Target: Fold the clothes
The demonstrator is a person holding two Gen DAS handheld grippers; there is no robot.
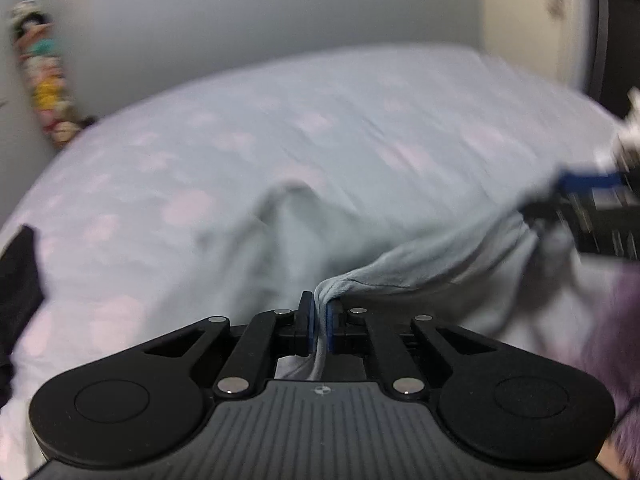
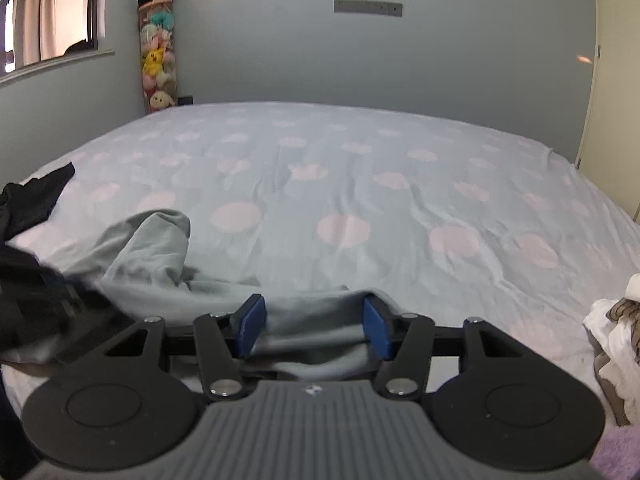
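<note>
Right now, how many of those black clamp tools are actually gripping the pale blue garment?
1. The left gripper is shut on the pale blue garment. The right gripper is open, with the garment's edge lying between its fingers, not pinched.

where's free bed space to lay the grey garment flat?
Free: the dotted bedsheet from mid-bed back to the wall. Crowded: the black clothing at the left edge, the white-and-brown pile at the right edge, and the grey garment bunched by both grippers.
</note>
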